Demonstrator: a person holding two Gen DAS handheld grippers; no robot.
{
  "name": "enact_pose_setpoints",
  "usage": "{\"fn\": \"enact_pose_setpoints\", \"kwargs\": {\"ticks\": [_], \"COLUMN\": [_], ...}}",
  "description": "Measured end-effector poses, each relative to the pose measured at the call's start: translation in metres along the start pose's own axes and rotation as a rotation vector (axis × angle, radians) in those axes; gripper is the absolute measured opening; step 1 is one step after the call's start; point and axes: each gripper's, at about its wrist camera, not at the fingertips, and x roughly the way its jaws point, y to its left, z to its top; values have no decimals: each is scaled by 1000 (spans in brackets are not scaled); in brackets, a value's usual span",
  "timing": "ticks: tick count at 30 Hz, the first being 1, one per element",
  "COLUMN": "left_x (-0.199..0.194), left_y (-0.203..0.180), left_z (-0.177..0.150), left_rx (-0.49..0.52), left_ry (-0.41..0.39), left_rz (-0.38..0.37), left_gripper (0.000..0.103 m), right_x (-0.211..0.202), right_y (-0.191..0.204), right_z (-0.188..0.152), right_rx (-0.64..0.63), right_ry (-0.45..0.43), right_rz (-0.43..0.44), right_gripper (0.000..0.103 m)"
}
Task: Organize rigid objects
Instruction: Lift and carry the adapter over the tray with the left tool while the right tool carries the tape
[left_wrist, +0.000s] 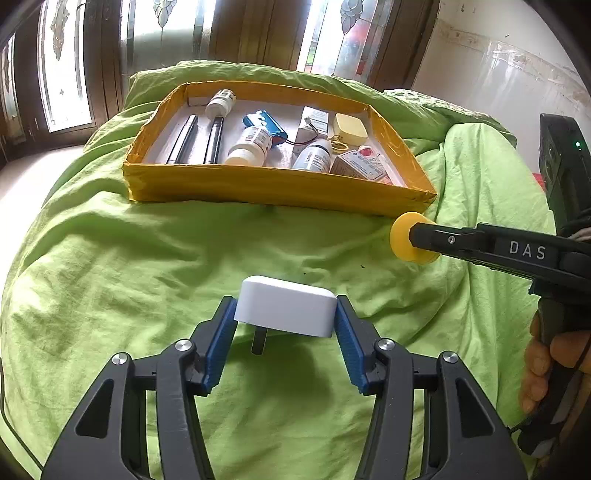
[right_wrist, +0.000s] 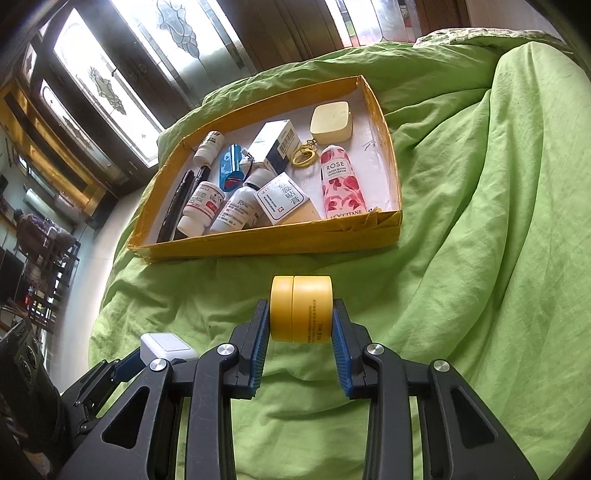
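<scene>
Above a green bedsheet (left_wrist: 147, 258), left tongs (left_wrist: 286, 321) clamp a white plug adapter (left_wrist: 286, 310); right tongs (right_wrist: 301, 321), marked "DAS", grip a round yellow jar (right_wrist: 301, 308); nearby yellow tray (right_wrist: 266, 240) holds "ROSE" L'Occitane tube (right_wrist: 340, 184)

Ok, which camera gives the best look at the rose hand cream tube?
The right wrist view: the hand cream tube lies fully visible in the yellow tray, label readable. The left wrist view shows only a sliver of its cap behind a small box.
</scene>
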Motion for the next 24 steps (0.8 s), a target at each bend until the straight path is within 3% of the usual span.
{"fn": "enact_pose_setpoints", "kwargs": {"ticks": [24], "left_x": [-12], "left_y": [13], "left_z": [5], "left_rx": [-56], "left_ry": [-58], "left_rz": [-4], "left_gripper": [52], "right_x": [-12], "right_y": [10], "right_z": [1], "right_rx": [-11], "right_ry": [-38], "right_rz": [15], "right_gripper": [29]}}
